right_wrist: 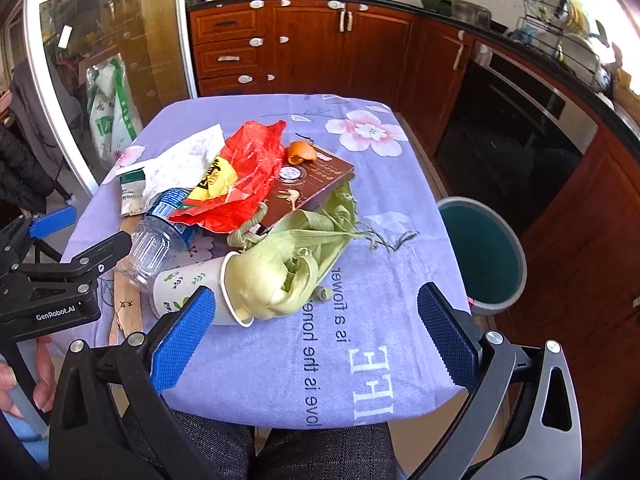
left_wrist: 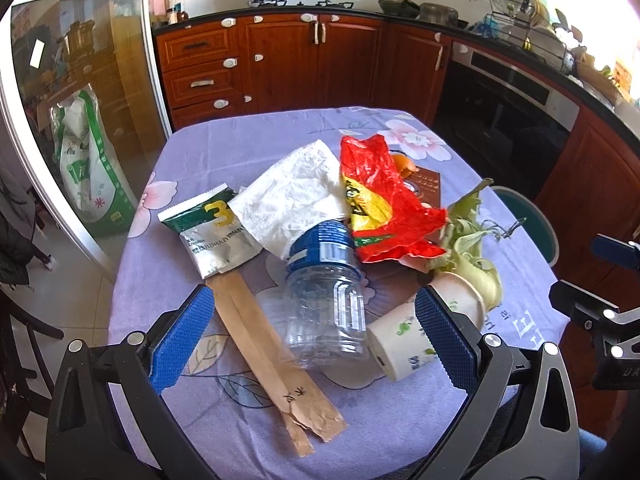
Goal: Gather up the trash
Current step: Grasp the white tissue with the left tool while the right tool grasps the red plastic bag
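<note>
Trash lies piled on a purple flowered tablecloth (left_wrist: 224, 148) (right_wrist: 400, 208): a clear plastic bottle (left_wrist: 326, 300) (right_wrist: 156, 240), a paper cup on its side (left_wrist: 404, 340) (right_wrist: 188, 284), pale green husks (left_wrist: 476, 248) (right_wrist: 288, 268), a red plastic bag (left_wrist: 380, 200) (right_wrist: 244, 176), a white tissue (left_wrist: 296, 192), a silver-green sachet (left_wrist: 212, 228), a brown paper sleeve (left_wrist: 264, 344), a brown box (right_wrist: 312, 184) and orange peel (right_wrist: 302, 151). My left gripper (left_wrist: 316, 340) is open, its jaws either side of the bottle and cup. My right gripper (right_wrist: 316, 340) is open, just in front of the cup and husks.
A teal bin (right_wrist: 484, 256) stands on the floor right of the table. Wooden cabinets (left_wrist: 312, 60) and an oven (right_wrist: 516, 120) line the back and right. A glass door (left_wrist: 68, 120) is at the left. The left gripper also shows in the right wrist view (right_wrist: 52, 288).
</note>
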### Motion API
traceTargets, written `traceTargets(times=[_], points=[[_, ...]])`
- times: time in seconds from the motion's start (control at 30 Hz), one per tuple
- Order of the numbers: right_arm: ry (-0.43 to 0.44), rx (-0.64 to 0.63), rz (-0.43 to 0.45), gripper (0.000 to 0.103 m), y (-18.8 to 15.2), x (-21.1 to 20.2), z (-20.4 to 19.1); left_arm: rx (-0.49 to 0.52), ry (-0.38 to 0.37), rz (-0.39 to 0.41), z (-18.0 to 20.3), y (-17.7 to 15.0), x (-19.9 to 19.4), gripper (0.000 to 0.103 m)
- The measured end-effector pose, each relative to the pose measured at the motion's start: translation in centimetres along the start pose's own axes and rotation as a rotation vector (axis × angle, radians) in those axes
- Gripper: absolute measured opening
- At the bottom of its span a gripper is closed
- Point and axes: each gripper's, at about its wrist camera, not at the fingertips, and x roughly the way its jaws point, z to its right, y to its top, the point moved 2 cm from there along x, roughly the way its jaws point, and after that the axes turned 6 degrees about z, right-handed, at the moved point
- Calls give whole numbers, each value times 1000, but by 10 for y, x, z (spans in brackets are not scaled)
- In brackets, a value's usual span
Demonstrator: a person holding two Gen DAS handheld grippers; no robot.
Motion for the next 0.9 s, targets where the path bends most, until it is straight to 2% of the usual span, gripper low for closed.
traceTargets(times=[0.07,0.23,0.3,0.33,0.37,0.43,0.63,0.7,0.77,0.8,0.83,0.9], points=[[53,-41,-8,97,8,7,-12,3,32,-10,-15,0,11,100],[141,-171,-45,97,27,36,-51,-62,20,-62,-53,1,38,100],[154,-208,-71,94,31,50,-62,-71,21,-80,-64,3,46,100],[157,-230,-83,89,33,57,-67,-68,18,-88,-67,4,50,100],[157,-257,-94,83,35,63,-73,-61,17,-97,-70,7,55,100],[161,-309,-111,80,38,72,-82,-33,16,-110,-73,14,63,100],[160,-448,-174,80,42,100,-103,65,-48,-123,-70,46,92,100],[149,-469,-194,74,43,110,-104,98,-73,-135,-67,52,105,100],[155,-463,-217,61,44,119,-103,124,-104,-147,-63,58,118,100],[160,-452,-226,60,44,122,-102,131,-114,-151,-62,60,125,100],[164,-443,-228,54,44,124,-101,135,-126,-154,-61,61,132,100],[177,-414,-235,33,43,129,-99,127,-152,-159,-60,63,142,99]])
